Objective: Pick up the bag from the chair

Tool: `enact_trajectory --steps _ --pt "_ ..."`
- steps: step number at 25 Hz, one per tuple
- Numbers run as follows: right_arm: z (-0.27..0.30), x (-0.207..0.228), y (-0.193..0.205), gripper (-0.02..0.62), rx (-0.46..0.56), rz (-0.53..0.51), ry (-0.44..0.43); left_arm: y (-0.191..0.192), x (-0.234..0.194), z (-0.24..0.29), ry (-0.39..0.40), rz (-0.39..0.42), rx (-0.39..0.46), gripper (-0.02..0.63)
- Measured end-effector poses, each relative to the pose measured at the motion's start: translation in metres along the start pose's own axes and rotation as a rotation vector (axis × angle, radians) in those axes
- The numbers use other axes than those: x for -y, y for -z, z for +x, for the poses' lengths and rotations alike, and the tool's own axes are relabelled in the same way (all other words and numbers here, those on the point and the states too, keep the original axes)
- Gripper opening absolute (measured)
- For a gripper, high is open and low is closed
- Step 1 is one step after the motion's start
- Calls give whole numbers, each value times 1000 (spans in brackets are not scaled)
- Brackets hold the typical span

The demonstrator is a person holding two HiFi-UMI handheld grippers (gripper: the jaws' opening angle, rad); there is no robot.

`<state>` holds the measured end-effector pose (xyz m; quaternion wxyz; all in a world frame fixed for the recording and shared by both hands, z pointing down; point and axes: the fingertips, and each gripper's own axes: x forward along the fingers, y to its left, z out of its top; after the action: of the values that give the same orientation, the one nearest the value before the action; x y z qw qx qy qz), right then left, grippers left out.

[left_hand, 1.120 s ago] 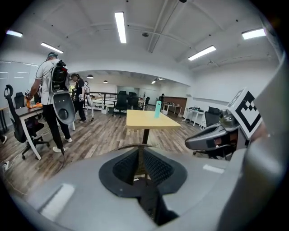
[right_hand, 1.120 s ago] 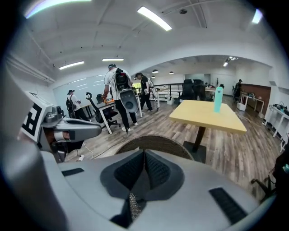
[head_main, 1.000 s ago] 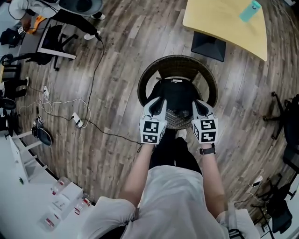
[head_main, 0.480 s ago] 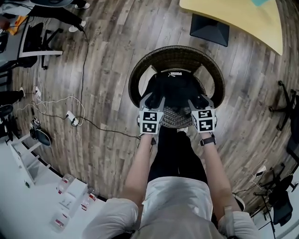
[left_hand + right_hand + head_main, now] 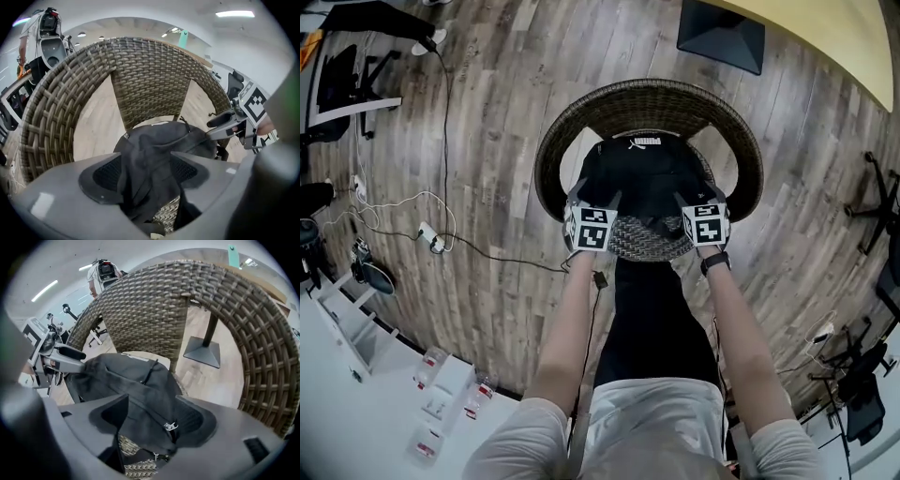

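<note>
On the round brown wicker chair point(image 5: 647, 94), a black fabric bag point(image 5: 649, 178) rests.
Left gripper point(image 5: 596, 194) and right gripper point(image 5: 698, 195) jaws have just been opening and stand wide apart, with bag fabric loose between each pair.

Chair point(image 5: 647, 94) is looked down on steeply from overhead; bag point(image 5: 159, 140) and chair are shared, close, by both gripper views.

The chair point(image 5: 647, 94) is brown woven wicker, rough and ribbed. The bag point(image 5: 649, 173) is matt black cloth, softly creased, with a small shiny metal clip point(image 5: 170, 426). The left tongs point(image 5: 147, 164) and right tongs point(image 5: 154, 418) are smooth matt grey plastic with black mesh-textured pads point(image 5: 107, 172). The floor point(image 5: 506, 112) is grey-brown wood-grain planking with a dull sheen.
</note>
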<state>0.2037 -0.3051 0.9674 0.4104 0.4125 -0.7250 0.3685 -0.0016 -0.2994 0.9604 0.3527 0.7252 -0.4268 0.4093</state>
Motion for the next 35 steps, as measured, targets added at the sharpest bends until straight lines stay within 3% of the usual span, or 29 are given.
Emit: enact_trajectory --steps 4,7,9,10,12,14,23,35 --pt "24 17 13 287 -72 4 30 11 -3 20 8 -21 -48 307" --pt "35 16 23 285 -124 48 5 19 -7 28 6 -55 -75 304" --pt "39 15 27 285 -149 96 -11 20 -11 30 2 -88 -82 263" --pt "39 16 28 274 -158 125 -12 19 -13 30 2 -106 -83 233" --pt "39 18 30 165 -178 172 -20 19 -14 29 2 -130 -90 158" --pt "39 18 32 138 -191 190 -35 19 -14 29 5 -144 -92 127" --pt "13 2 23 70 -124 121 -47 8 -4 4 -26 -180 -55 55" --pt "-81 -20 -10 60 -4 64 34 -14 24 -81 -61 -200 53 44"
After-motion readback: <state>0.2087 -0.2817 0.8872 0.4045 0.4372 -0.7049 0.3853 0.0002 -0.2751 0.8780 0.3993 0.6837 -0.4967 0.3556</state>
